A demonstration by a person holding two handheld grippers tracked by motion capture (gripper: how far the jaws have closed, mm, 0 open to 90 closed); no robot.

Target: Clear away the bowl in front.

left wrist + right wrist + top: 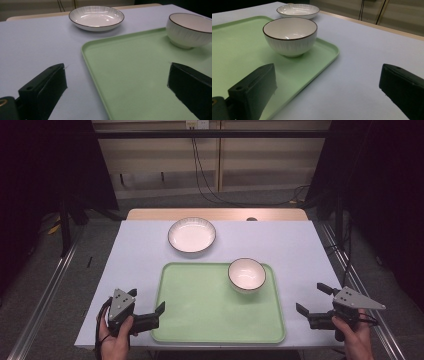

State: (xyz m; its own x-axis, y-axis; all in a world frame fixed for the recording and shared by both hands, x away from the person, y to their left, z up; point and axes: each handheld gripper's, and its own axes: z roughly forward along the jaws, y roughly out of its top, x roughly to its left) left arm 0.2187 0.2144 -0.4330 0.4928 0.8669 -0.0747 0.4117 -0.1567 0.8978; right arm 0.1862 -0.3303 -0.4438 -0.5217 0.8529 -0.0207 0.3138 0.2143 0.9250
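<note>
The white ribbed ceramic bowl on the green plastic tray is seen nearer the wide-open, empty right claw than the equally wide left claw.

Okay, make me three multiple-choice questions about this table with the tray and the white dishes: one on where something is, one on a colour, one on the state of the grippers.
1. Where is the deep white ceramic bowl with a dark rim?
A. on the light green plastic tray
B. on the bare table
C. in a gripper

2. What colour is the tray?
A. blue
B. light green
C. red

3. How do the jaws of both grippers stand?
A. shut on the bowl
B. shut empty
C. open, holding nothing

Answers: 1 A, the bowl stands in the tray's far right corner. 2 B, it looks pale green in each view. 3 C, the left gripper and the right gripper show spread jaws with nothing between.
</note>
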